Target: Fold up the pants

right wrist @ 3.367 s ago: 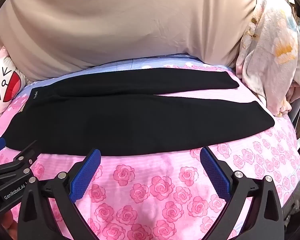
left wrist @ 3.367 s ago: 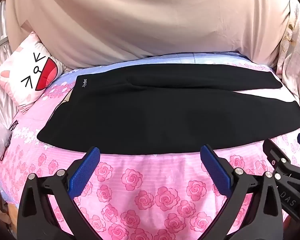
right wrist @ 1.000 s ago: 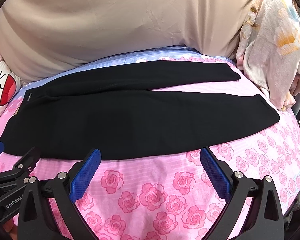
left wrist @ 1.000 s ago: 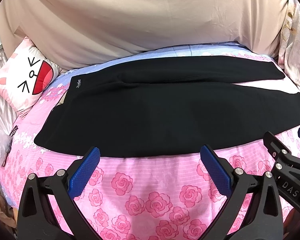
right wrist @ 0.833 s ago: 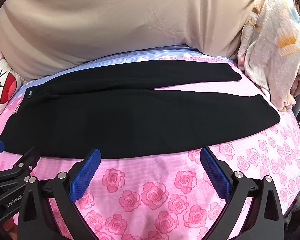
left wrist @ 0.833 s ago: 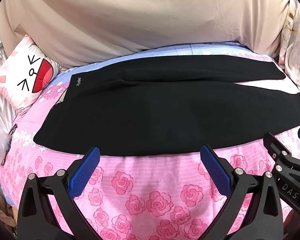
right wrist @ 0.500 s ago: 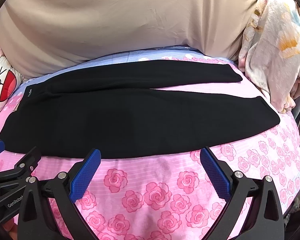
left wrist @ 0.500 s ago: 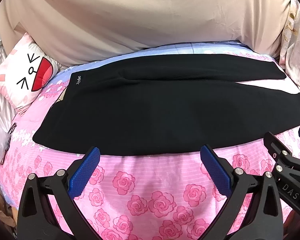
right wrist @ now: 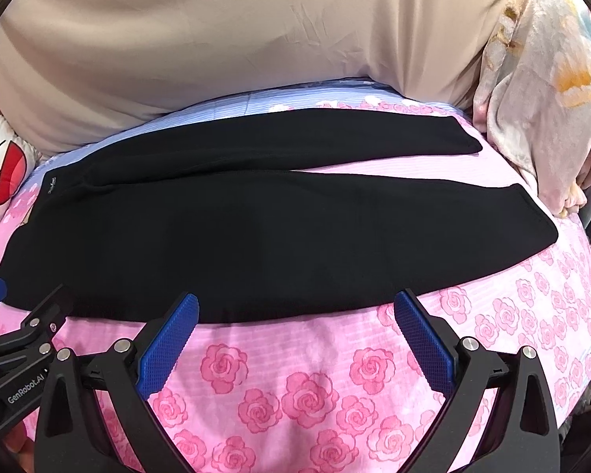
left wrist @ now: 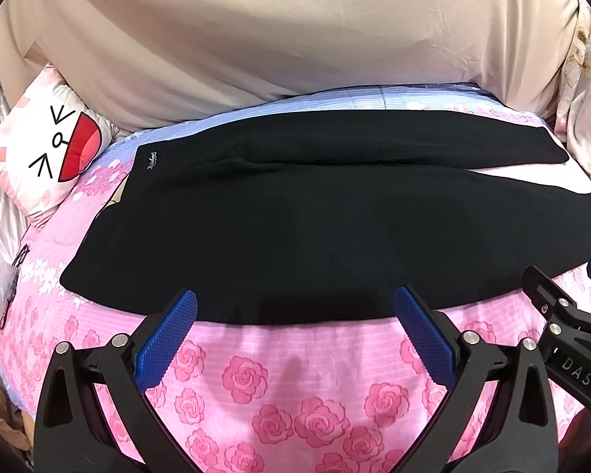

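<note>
Both grippers, left gripper [left wrist: 295,331] and right gripper [right wrist: 295,331], hang spread wide and empty just before the black pants [left wrist: 315,228] lying flat on the rose-print bedsheet [left wrist: 295,386].

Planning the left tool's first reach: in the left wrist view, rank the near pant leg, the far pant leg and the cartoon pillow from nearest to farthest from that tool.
From the left tool:
1. Near pant leg, straight ahead, its hem edge at the fingertips.
2. Far pant leg, behind it, stretching right.
3. Cartoon pillow, far left, against the beige bedding.
</note>
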Motion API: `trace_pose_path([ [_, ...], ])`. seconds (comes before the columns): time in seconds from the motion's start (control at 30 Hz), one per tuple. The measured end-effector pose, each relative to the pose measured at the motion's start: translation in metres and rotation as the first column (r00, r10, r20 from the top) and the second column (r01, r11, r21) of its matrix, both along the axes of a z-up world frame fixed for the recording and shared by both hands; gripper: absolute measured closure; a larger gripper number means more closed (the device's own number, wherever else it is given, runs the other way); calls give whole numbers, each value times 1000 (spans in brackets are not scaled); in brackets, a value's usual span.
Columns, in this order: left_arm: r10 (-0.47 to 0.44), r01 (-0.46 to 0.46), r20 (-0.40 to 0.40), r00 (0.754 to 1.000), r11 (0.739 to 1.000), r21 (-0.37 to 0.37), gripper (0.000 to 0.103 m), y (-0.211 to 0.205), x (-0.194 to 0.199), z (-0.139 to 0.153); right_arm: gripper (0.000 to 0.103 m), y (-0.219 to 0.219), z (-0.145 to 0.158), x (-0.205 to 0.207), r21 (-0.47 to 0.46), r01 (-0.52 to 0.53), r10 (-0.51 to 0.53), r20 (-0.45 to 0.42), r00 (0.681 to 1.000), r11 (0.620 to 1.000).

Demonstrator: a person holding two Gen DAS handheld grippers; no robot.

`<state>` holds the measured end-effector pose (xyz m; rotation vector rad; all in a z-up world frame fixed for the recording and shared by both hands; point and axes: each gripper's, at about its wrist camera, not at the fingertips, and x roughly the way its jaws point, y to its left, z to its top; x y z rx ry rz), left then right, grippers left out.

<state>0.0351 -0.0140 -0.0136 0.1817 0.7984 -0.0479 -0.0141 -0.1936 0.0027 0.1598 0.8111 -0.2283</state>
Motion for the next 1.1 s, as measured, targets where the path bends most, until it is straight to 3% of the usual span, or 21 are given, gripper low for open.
trace_pose_path([
  [0.1, -1, 1, -3, 1000, 1000, 8, 5, -2, 6, 0, 5, -5, -1, 5, 3, 0, 0, 8, 1000, 1000],
  [0.2, -2, 2, -2, 1000, 1000, 4, 5, -2, 14, 0, 5, -28, 7, 4, 26, 38, -40, 90, 995, 999],
  [0.27, 0, 0, 2, 1000, 1000, -1, 5, -1, 21, -1, 5, -58, -1, 9, 110, 40, -53, 112, 992, 993],
  [0.3, 3, -3, 0, 1000, 1000, 2, 5, -1, 24, -2, 6, -80, -8, 21, 187, -13, -3, 85, 996, 982],
  [0.33, 13, -13, -1, 1000, 1000, 8, 5, 0, 30, -3, 8, -93, -11, 29, 198, -15, 2, 65, 998, 980],
  [0.43, 41, -41, -5, 999, 999, 9, 5, 4, 43, -6, 6, -155, -8, 54, 71, 114, -119, 69, 991, 991],
  [0.5, 57, -57, -15, 998, 998, 3, 5, 6, 51, -9, 6, -197, -7, 78, 31, 146, -148, 42, 988, 989],
  [0.67, 94, -94, -22, 995, 996, -2, 5, 7, 73, -15, 6, -314, -12, 146, 130, 223, -224, -7, 975, 966],
  [0.83, 95, -95, -7, 995, 995, -2, 5, -1, 92, -16, 6, -358, -19, 217, 25, 200, -198, -59, 978, 979],
  [1.1, 84, -86, -57, 995, 996, -28, 5, 6, 120, -19, 18, -391, -51, 287, 83, 148, -135, -146, 980, 986],
])
